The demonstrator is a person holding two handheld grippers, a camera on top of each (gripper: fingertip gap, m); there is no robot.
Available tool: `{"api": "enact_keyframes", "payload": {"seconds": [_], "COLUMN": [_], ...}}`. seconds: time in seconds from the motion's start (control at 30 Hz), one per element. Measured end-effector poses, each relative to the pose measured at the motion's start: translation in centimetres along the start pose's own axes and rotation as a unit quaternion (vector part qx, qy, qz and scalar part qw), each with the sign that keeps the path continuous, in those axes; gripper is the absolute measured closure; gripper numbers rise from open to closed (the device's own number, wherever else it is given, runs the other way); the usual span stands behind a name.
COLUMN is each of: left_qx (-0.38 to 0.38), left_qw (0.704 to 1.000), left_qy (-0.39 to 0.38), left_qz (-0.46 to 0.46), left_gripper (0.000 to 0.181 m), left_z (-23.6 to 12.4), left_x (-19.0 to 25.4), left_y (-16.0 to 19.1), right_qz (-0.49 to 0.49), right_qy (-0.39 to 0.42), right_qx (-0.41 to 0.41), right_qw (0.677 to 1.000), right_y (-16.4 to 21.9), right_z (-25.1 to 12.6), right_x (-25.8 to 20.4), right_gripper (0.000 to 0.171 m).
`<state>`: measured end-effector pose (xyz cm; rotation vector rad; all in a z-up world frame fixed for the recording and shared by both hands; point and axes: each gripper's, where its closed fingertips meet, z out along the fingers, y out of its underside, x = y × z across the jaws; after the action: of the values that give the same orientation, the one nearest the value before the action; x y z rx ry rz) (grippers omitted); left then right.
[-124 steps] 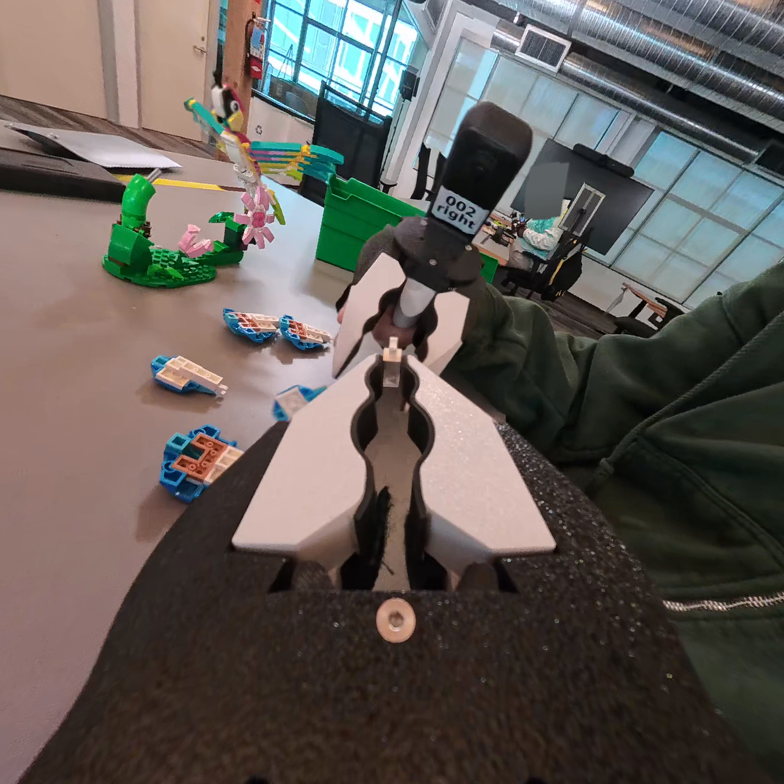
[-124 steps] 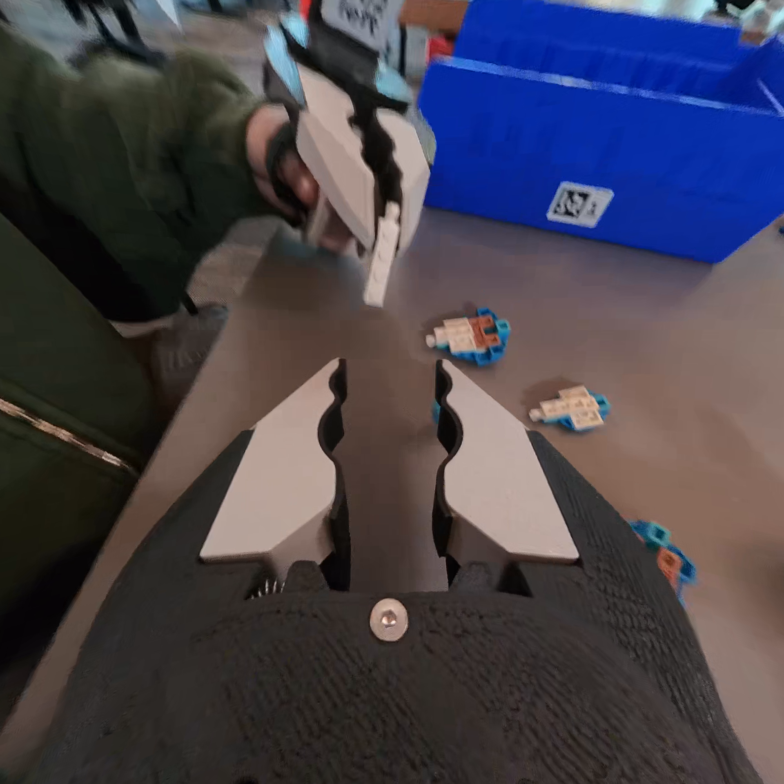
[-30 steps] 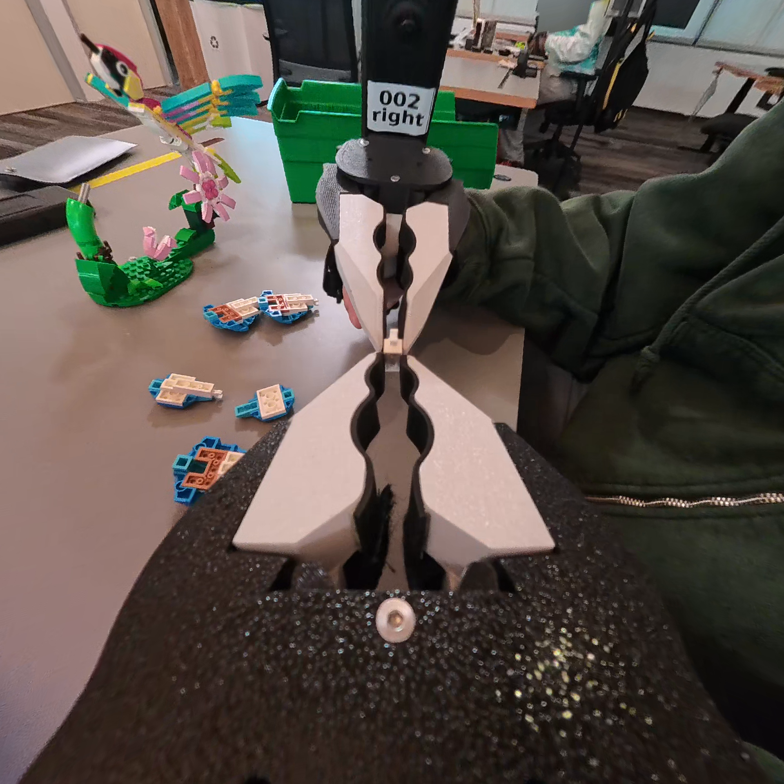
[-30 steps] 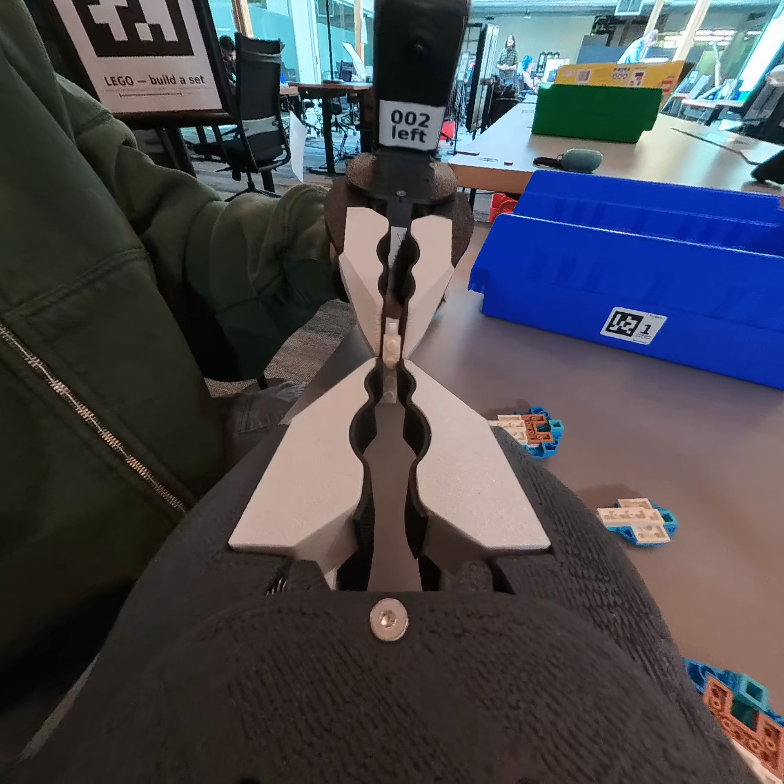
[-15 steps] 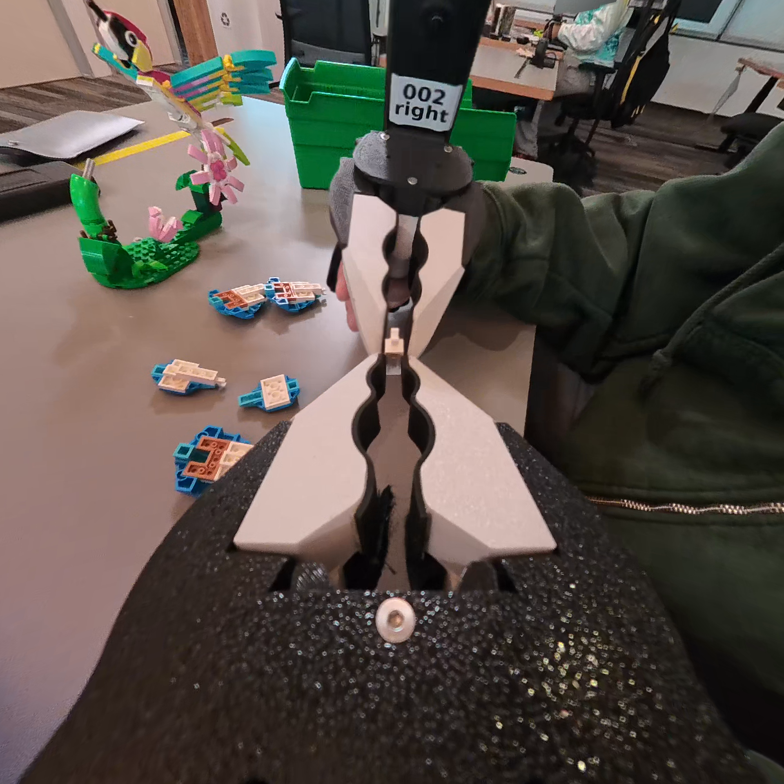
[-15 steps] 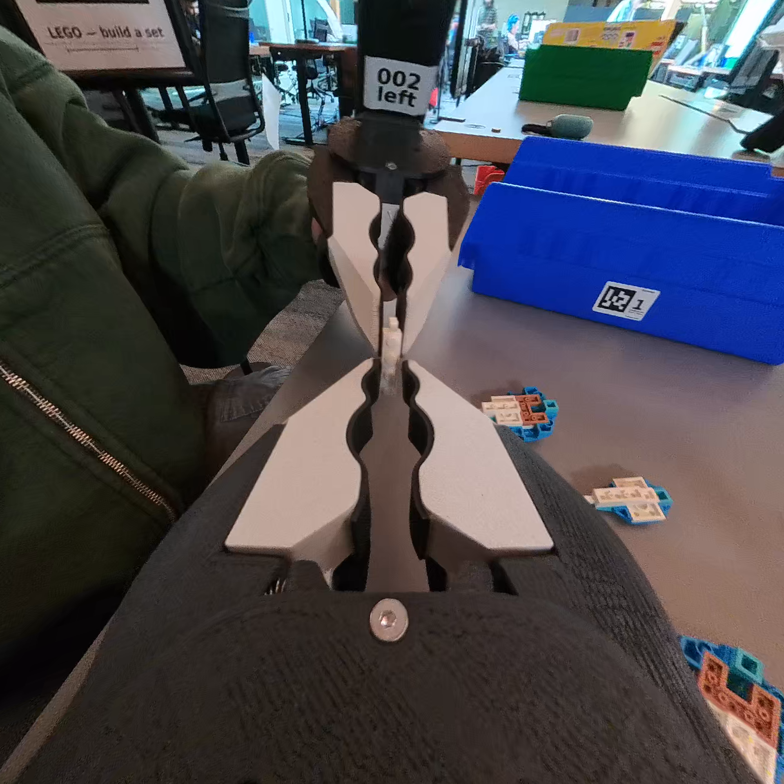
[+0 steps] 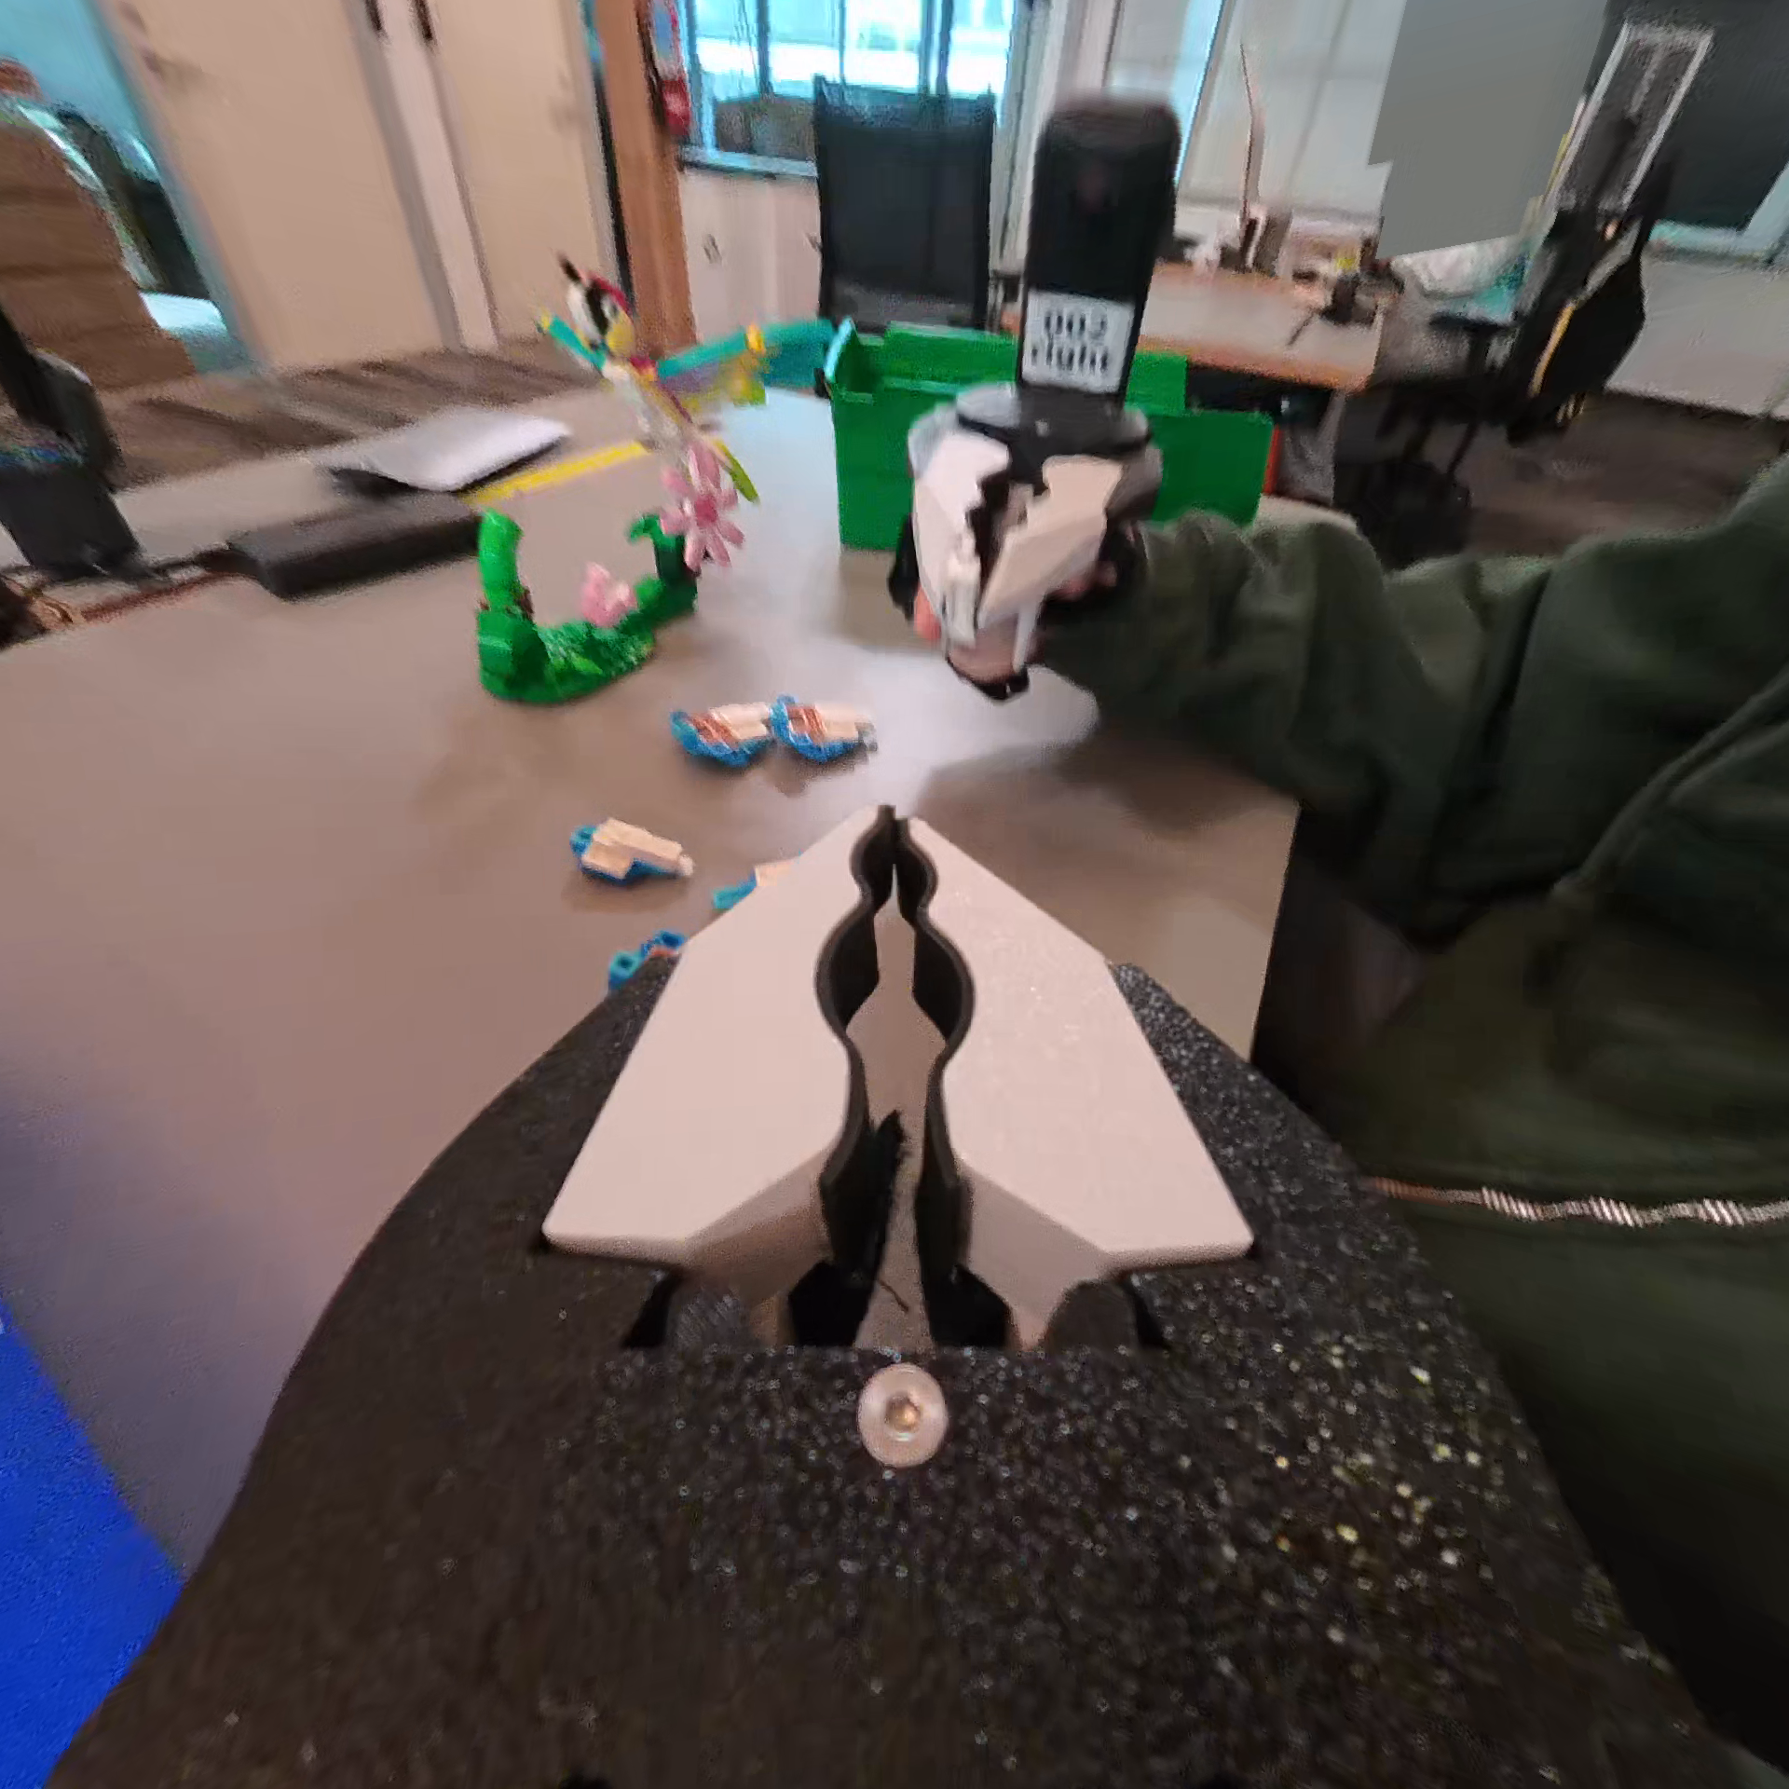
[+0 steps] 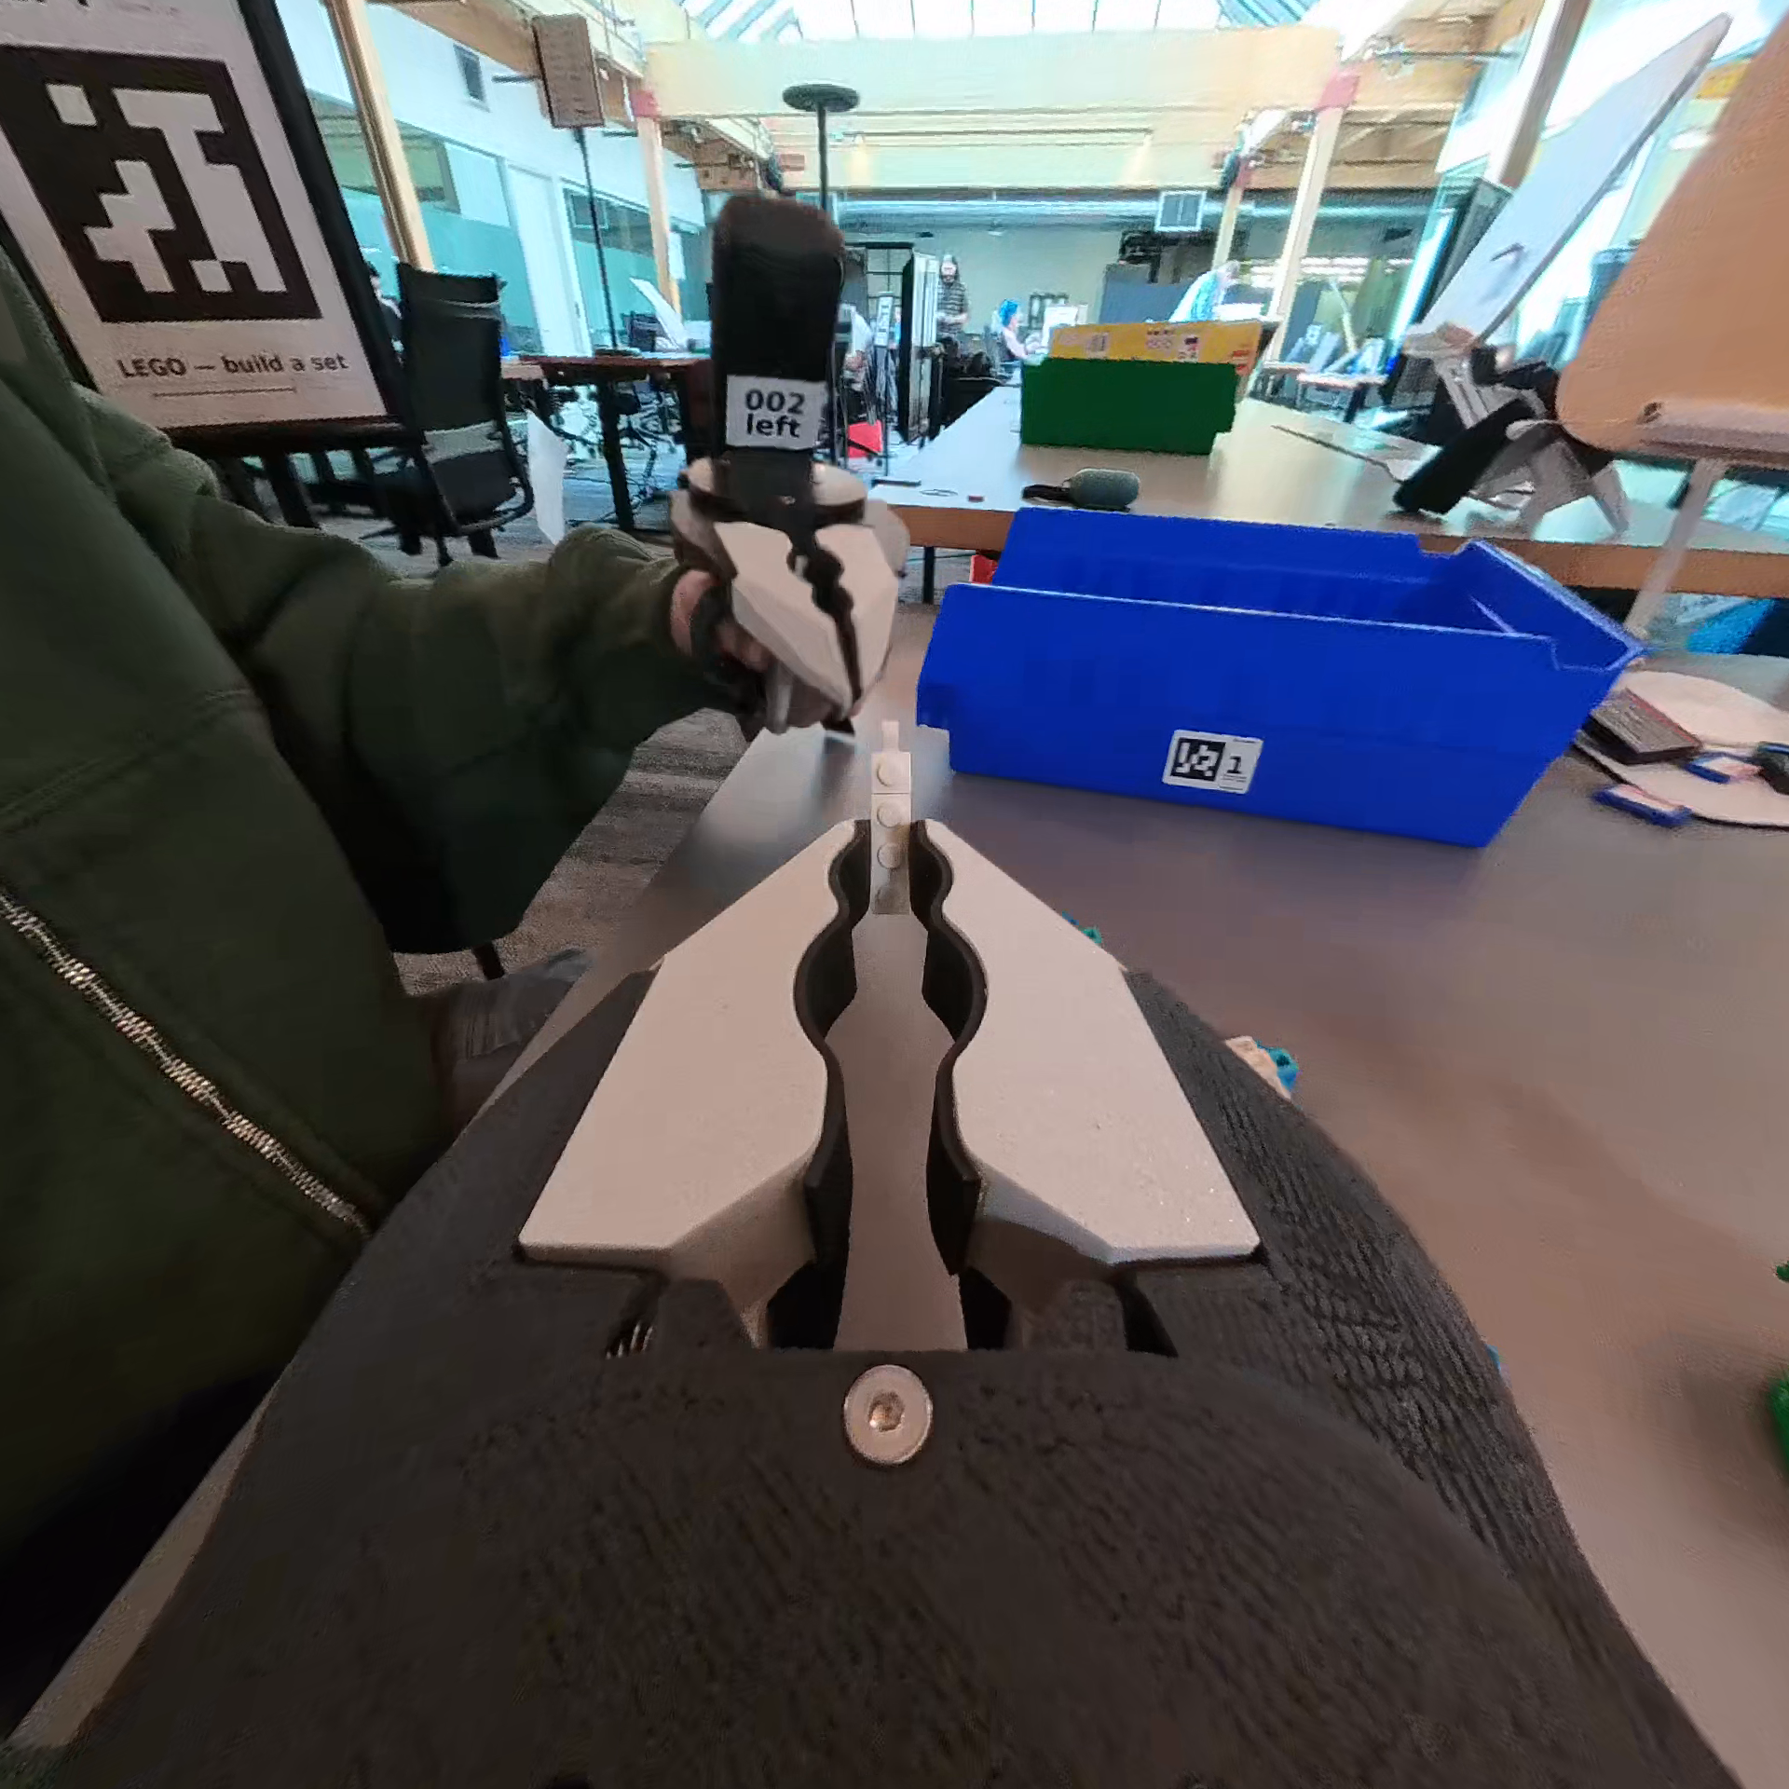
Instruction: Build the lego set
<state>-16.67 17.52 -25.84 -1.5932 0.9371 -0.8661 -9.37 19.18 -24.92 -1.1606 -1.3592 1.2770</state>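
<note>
My right tool point(image 8: 891, 840) pinches a thin white brick strip point(image 8: 890, 833) at its tips above the tabletop point(image 8: 1355, 968), my left tool point(image 7: 892, 834) is closed and empty nearby, so I'd keep the grip firm and the strip level.

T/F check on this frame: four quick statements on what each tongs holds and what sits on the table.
1. The right tongs grip a white brick strip. True.
2. The left tongs hold a white piece. False: they are shut with nothing between them.
3. A blue bin sits on the table beyond the right tongs. True.
4. The green brick model with pink flowers sits inside the green bin. False: it stands on the table, beside the bin.
</note>
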Motion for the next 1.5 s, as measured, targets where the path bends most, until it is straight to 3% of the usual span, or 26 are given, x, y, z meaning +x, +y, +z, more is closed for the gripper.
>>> {"api": "enact_keyframes", "payload": {"seconds": [0.03,0.1,0.17,0.3,0.5,0.7,1.0,1.3,1.5], "left_qx": [0.012,0.014,0.027,0.063,0.092,0.066,0.085,0.011,-0.02], "left_qw": [1.0,1.0,0.999,0.996,0.989,0.992,0.992,0.998,0.995], "left_qy": [0.0,0.009,0.016,0.049,0.088,0.08,0.076,0.061,0.086], "left_qz": [0.001,0.001,-0.01,-0.047,-0.076,-0.074,-0.05,-0.015,-0.042], "left_gripper": [0.181,0.176,0.157,0.163,0.172,0.177,0.177,0.178,0.178], "left_z": [0.5,1.9,3.0,4.0,3.8,4.1,3.9,4.5,4.2], "left_x": [0.1,0.9,1.6,2.8,3.6,3.5,3.6,3.5,3.5], "left_y": [-0.4,-0.5,-0.9,-1.7,-2.3,-1.7,-1.9,0.3,1.6], "right_qz": [0.009,0.032,0.069,0.097,0.084,0.062,0.067,0.034,0.026], "right_qy": [-0.011,-0.036,-0.061,-0.09,-0.086,-0.072,-0.076,-0.057,-0.064], "right_qx": [-0.001,-0.005,0.013,0.051,0.046,0.034,0.054,-0.011,-0.034], "right_qw": [1.0,0.999,0.996,0.99,0.992,0.995,0.993,0.998,0.997], "right_y": [0.2,0.6,0.4,-0.7,-0.4,0.1,-0.4,1.8,2.8], "right_z": [0.5,1.5,2.1,2.9,3.6,3.9,3.6,3.8,3.6], "right_x": [-0.3,-1.0,-1.6,-2.5,-2.7,-2.7,-2.6,-2.5,-2.6], "right_gripper": [0.166,0.166,0.166,0.165,0.166,0.165,0.166,0.155,0.167]}}
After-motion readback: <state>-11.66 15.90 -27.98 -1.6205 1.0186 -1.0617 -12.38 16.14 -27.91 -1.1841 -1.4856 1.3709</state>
